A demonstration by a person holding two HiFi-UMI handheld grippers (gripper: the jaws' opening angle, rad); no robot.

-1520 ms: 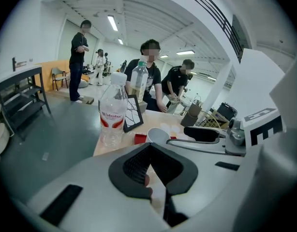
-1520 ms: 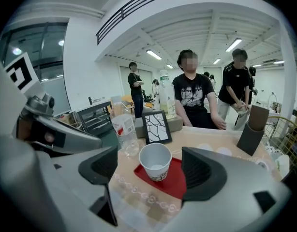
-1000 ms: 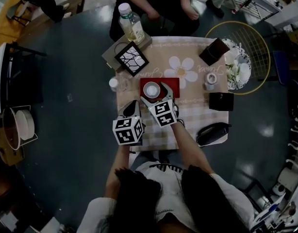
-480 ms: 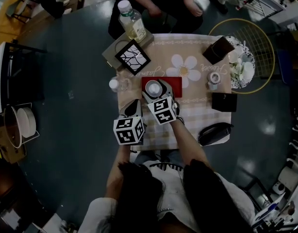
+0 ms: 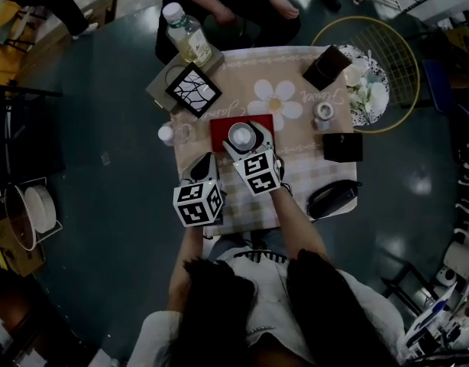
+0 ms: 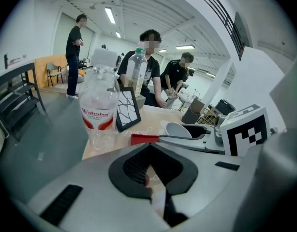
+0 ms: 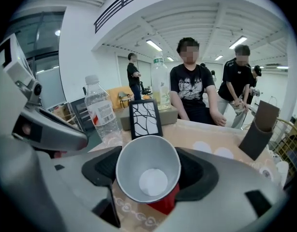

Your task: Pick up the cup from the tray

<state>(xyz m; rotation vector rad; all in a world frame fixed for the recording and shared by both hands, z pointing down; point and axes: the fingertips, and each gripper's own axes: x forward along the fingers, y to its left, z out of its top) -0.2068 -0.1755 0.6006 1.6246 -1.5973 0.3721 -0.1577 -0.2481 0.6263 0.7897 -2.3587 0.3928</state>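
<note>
A white paper cup (image 5: 239, 135) stands over the red tray (image 5: 263, 121) in the middle of the small table. My right gripper (image 5: 241, 139) has just been closing and now has the cup (image 7: 148, 174) between its pads, which press on both sides. The cup leans towards the camera, with a strip of red tray (image 7: 166, 205) showing beneath it. In the left gripper view the cup (image 6: 178, 129) and the tray's edge (image 6: 142, 139) lie ahead on the right. My left gripper (image 5: 207, 167) rests at the table's near side, shut and empty (image 6: 151, 178).
A small water bottle (image 5: 167, 134) stands left of the tray, and a framed picture (image 5: 193, 90) and a tall bottle (image 5: 184, 35) lie behind it. A dark box (image 5: 326, 66), tape roll (image 5: 322, 112), black square (image 5: 343, 147) and black case (image 5: 334, 198) fill the right side. People stand at the far edge.
The right gripper's jaws have come in from wide open around the cup to pressing on it. The left gripper has kept still.
</note>
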